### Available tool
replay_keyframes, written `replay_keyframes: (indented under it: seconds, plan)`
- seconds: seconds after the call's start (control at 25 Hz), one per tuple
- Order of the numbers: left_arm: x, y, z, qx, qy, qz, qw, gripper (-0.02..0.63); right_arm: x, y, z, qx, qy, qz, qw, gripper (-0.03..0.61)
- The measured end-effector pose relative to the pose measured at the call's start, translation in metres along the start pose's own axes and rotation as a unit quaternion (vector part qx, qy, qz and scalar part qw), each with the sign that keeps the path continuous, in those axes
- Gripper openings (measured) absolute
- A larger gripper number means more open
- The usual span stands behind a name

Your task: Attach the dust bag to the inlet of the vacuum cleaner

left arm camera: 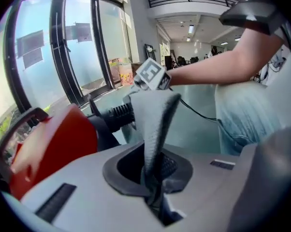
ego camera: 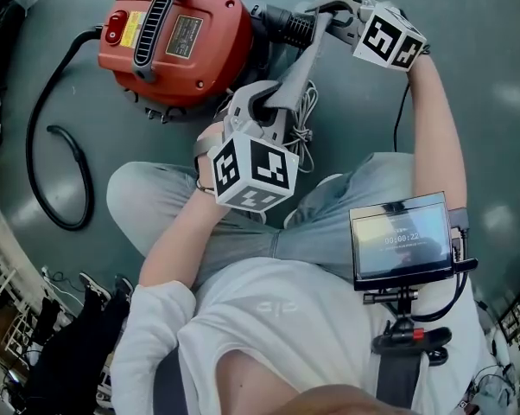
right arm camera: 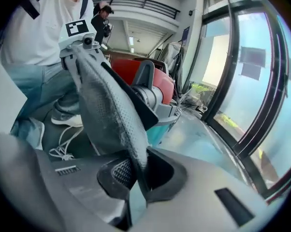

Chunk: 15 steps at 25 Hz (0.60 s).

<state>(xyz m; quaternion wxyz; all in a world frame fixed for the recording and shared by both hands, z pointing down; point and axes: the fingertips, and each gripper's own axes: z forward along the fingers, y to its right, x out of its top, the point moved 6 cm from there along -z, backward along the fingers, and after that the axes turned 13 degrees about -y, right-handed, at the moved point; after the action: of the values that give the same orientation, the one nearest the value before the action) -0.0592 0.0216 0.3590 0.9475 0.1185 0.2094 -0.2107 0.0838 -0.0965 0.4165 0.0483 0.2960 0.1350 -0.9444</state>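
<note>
Entry: dust bag fitting, seen from the head view and both gripper views

- Vacuum cleaner [ego camera: 178, 41]: red canister standing on the grey floor [ego camera: 467, 24], with a black slotted handle and a yellow label on top.
- Inlet [ego camera: 290, 26]: short black ribbed neck on the side of the vacuum cleaner that faces the right gripper.
- Dust bag [ego camera: 301, 72]: grey perforated fabric pulled into a narrow strip. It runs from beside the inlet away from the vacuum cleaner towards the person's lap. Its upper end lies just beside the inlet; whether they touch cannot be told.
- Left gripper [ego camera: 267, 102]: below the vacuum cleaner in the head view, with its marker cube towards the person. Its jaws are pressed together on the lower end of the dust bag, and the cloth rises straight out of them.
- Right gripper [ego camera: 322, 11]: just beside the inlet. Its jaws are clamped on the upper end of the dust bag, and the fabric drapes away towards the left gripper.
- White cord [ego camera: 305, 124]: loose loops on the floor, between the vacuum cleaner and the person's knee.
- Black hose [ego camera: 57, 162]: leaves the far side of the vacuum cleaner and curls across the floor.
- Person's jeans [ego camera: 346, 206]: legs folded, near the vacuum cleaner.
- Small monitor [ego camera: 402, 239]: on a chest mount, well apart from the vacuum cleaner
</note>
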Motion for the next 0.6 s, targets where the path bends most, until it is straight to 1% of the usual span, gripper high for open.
replay_keyframes:
  seconds: [0.12, 0.2, 0.24, 0.32, 0.4, 0.48, 0.52, 0.6]
  plan:
    - [-0.006, 0.013, 0.028, -0.001, -0.031, 0.024, 0.9992, 0.015, 0.019, 0.014, -0.026, -0.047, -0.018, -0.036, 0.998, 0.017]
    - [-0.006, 0.016, 0.042, -0.003, -0.046, 0.029, 0.9985, 0.014, 0.03, 0.017, -0.031, -0.063, -0.024, -0.049, 0.997, 0.017]
    - [-0.005, 0.016, 0.043, -0.007, -0.046, 0.024, 0.9986, 0.014, 0.029, 0.017, -0.028, -0.064, -0.024, -0.045, 0.997, 0.017]
    - [-0.004, 0.007, 0.026, -0.001, -0.029, 0.01, 0.9995, 0.014, 0.014, 0.014, -0.017, -0.043, -0.014, -0.014, 0.999, 0.017]
    - [0.0, -0.012, -0.005, 0.013, 0.004, -0.012, 0.9998, 0.014, -0.001, 0.005, -0.003, -0.004, 0.003, 0.017, 1.0, 0.017]
    - [0.007, -0.029, -0.027, 0.018, 0.028, -0.035, 0.9988, 0.014, -0.009, -0.003, 0.009, 0.025, 0.014, 0.034, 0.999, 0.017]
    - [0.008, -0.032, -0.028, 0.025, 0.027, -0.035, 0.9987, 0.014, -0.01, -0.005, 0.013, 0.031, 0.02, 0.043, 0.998, 0.017]
    - [0.005, -0.026, -0.018, 0.042, 0.007, -0.014, 0.999, 0.014, -0.011, -0.004, 0.014, 0.022, 0.026, 0.056, 0.998, 0.017]
